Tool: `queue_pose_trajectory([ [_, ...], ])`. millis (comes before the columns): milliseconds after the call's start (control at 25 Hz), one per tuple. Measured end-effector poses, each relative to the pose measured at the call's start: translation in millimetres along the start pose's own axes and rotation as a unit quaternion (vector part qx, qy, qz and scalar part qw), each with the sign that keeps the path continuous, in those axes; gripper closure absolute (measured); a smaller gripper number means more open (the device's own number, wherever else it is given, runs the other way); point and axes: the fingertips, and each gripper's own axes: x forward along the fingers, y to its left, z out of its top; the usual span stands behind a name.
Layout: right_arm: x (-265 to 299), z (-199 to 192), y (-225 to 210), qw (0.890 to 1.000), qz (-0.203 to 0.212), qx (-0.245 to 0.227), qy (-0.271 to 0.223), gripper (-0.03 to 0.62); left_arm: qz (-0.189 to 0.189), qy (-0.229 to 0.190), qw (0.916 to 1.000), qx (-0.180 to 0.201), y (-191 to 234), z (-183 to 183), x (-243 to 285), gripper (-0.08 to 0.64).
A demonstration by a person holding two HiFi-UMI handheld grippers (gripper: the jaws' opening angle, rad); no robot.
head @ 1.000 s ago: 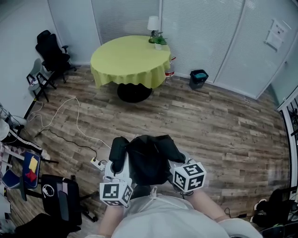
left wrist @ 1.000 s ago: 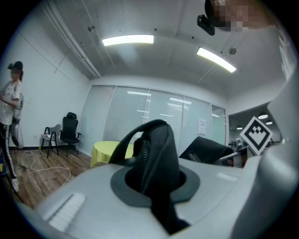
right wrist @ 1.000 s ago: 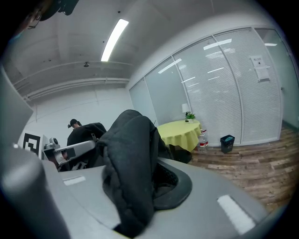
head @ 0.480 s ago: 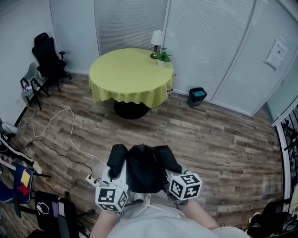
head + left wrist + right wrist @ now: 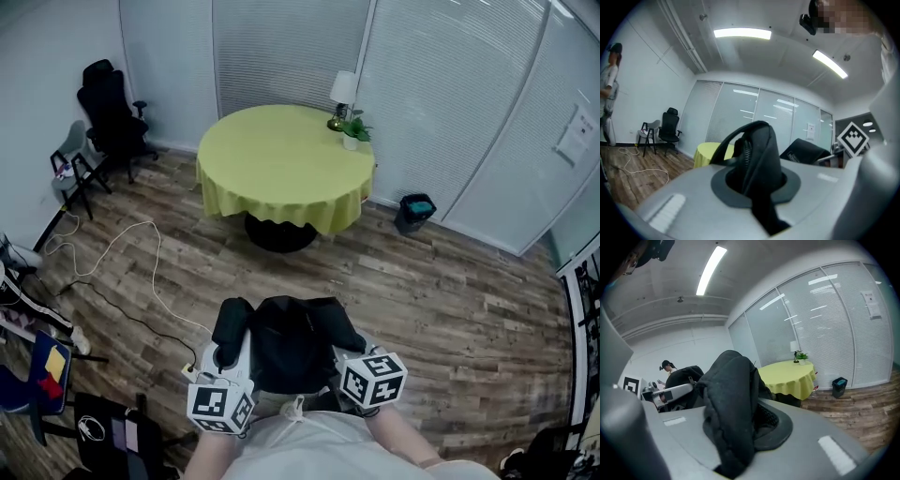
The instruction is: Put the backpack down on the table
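A black backpack hangs between my two grippers, close to my body in the head view. My left gripper is shut on a black padded strap of the backpack. My right gripper is shut on a thick fold of the backpack's black fabric. The round table with a yellow-green cloth stands ahead across the wooden floor, apart from the backpack. It also shows as the yellow table in the right gripper view and the table in the left gripper view.
A white lamp and a small potted plant stand at the table's far right edge. A black office chair is at the far left, a white cable lies on the floor, and a small bin stands by the glass wall.
The table has come lower and larger in the head view as I walk towards it. Both grippers keep the same hold on the backpack.
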Motion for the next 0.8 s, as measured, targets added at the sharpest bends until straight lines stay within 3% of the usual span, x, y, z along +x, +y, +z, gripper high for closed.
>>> queue_pose_trajectory([
  [400, 97.5, 18.2, -6.4, 0.996, 0.075, -0.008, 0.038, 0.565, 0.075, 0.012, 0.9971, -0.006, 55.6, -3.1, 48.9, 0.528],
  [800, 206.0, 91.7, -56.9, 0.987, 0.145, -0.038, 0.051, 0.565, 0.124, -0.003, 0.9918, -0.030, 92.2, 20.5, 169.2, 0.528],
])
